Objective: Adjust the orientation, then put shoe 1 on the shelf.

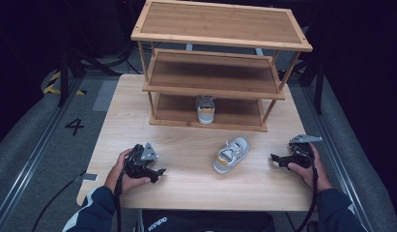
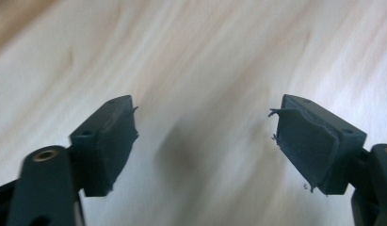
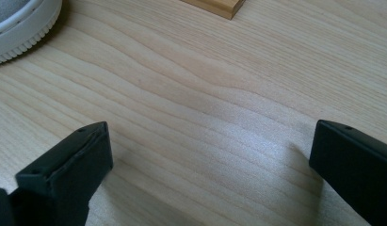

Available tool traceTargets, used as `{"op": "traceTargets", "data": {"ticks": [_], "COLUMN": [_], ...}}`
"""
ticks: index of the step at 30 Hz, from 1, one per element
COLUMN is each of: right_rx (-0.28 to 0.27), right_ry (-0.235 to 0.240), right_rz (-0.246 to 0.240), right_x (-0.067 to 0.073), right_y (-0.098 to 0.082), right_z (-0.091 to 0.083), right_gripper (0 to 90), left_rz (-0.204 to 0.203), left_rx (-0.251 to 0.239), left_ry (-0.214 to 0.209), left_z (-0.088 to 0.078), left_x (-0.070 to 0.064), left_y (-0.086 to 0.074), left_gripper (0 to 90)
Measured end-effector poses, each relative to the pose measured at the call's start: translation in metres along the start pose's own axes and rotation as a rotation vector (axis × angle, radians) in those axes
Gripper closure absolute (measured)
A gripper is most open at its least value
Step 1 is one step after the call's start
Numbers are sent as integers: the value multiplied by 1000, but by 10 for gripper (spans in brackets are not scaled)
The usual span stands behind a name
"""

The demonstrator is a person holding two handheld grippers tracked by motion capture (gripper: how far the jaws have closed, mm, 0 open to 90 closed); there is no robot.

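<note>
Resting low on the table (image 1: 138, 121), the left gripper (image 1: 157, 175) and the right gripper (image 1: 277, 159) both have their jaws wide apart and hold nothing. One small shoe (image 1: 231, 154) lies on the table between them, nearer the right one; its pair (image 1: 205, 109) stands on the bottom shelf of the wooden rack (image 1: 220, 36). Probably the loose shoe goes there too: take it by the sides at mid-length, keep it level, and slide it in beside the other.
</note>
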State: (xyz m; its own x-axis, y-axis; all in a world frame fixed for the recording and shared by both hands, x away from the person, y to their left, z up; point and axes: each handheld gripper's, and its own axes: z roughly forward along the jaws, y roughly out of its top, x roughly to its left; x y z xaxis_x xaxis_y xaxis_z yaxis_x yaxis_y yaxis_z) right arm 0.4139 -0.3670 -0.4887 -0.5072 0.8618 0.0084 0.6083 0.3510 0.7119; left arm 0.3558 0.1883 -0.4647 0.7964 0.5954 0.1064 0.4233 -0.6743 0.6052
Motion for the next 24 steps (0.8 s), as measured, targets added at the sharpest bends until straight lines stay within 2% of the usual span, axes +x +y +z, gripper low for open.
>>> {"op": "traceTargets", "data": {"ticks": [3, 6, 7, 10, 11, 19, 20, 22, 23, 24], "right_rx": [0, 1, 2, 2, 2, 5, 1, -21, -32, -40], "right_ry": [-3, -7, -8, -11, -12, 1, 1, 17, 29, 30], "right_rz": [4, 7, 9, 5, 6, -6, -8, -3, -9, -11], "right_x": [0, 1, 1, 1, 1, -2, -2, -2, -2, -1], "right_y": [0, 0, 0, 1, 1, 1, 1, 2, 4, 5], "right_z": [0, 0, 0, 1, 1, 0, 0, -3, -4, -5], "right_gripper": [1, 1, 1, 1, 1, 18, 55, 227, 237, 170], "left_rz": [-36, -94, -129, -148, -145, -136, -135, -135, -135, -137], "left_rx": [13, -16, -25, -75, -92, -95, -95, -95, -94, -94], "left_ry": [-10, -34, -56, -47, -40, -54, -53, -51, -53, -54], "left_z": [-4, -6, -6, -7, -7, -6, -6, -6, -6, -6], "left_x": [1, 1, 1, -1, -1, 1, 1, 1, 1, 1], "left_y": [-13, -23, -26, -35, -37, -38, -38, -38, -38, -38], "left_gripper": [199, 189, 181, 160, 159, 138, 135, 135, 135, 135]}}
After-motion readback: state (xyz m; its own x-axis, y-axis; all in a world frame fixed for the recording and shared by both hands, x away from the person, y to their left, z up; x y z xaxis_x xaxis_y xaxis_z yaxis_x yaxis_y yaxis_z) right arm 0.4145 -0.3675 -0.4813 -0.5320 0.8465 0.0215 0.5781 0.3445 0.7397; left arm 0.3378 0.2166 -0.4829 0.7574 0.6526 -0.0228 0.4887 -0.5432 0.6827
